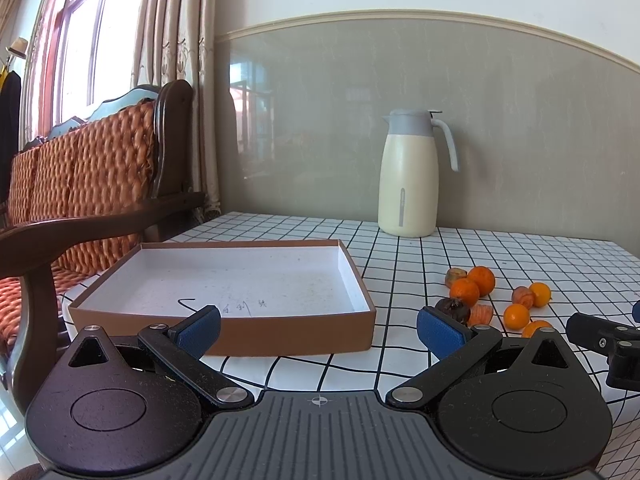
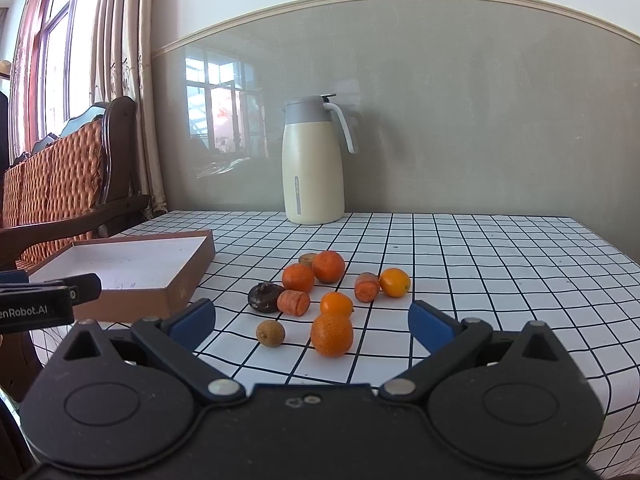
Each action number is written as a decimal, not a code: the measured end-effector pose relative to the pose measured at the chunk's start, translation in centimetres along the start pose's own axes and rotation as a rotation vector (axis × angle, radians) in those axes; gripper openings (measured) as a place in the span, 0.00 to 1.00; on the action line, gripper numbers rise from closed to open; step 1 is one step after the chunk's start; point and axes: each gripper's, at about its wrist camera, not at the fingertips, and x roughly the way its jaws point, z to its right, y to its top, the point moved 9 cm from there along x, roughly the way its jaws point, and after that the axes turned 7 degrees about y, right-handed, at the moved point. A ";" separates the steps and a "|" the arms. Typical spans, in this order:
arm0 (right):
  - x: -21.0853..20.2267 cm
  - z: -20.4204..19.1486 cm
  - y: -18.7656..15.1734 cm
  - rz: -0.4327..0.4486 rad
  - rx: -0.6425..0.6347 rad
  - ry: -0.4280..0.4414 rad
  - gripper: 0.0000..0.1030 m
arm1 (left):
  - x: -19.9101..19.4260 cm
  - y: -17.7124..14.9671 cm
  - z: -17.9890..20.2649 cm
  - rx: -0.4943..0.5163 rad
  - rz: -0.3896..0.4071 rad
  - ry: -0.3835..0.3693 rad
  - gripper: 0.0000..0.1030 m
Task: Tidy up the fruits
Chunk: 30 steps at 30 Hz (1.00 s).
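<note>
A shallow brown cardboard box (image 1: 296, 334) with a white, empty inside lies on the checked tablecloth; it also shows in the right wrist view (image 2: 176, 292). Right of it lies a cluster of fruit: several oranges (image 2: 332, 335), carrot pieces (image 2: 294, 303), a dark mangosteen (image 2: 265, 297) and a small brown longan (image 2: 271, 333). The cluster also shows in the left wrist view (image 1: 464, 292). My left gripper (image 1: 319, 326) is open and empty, just in front of the box. My right gripper (image 2: 312, 320) is open and empty, just in front of the nearest orange.
A cream thermos jug (image 1: 408, 176) with a grey lid stands at the back by the wall. A wooden sofa with orange cushions (image 1: 80, 184) stands left of the table. The table's right edge (image 2: 616, 248) is near the fruit side.
</note>
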 end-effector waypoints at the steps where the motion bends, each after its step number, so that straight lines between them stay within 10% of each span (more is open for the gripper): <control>1: 0.0 0.0 0.0 0.000 0.000 0.000 0.94 | 0.0 0.0 0.0 0.000 -0.001 0.000 1.00; 30: 0.2 -0.1 -0.2 -0.005 -0.002 0.005 0.94 | 0.0 -0.2 0.2 0.008 -0.001 -0.001 1.00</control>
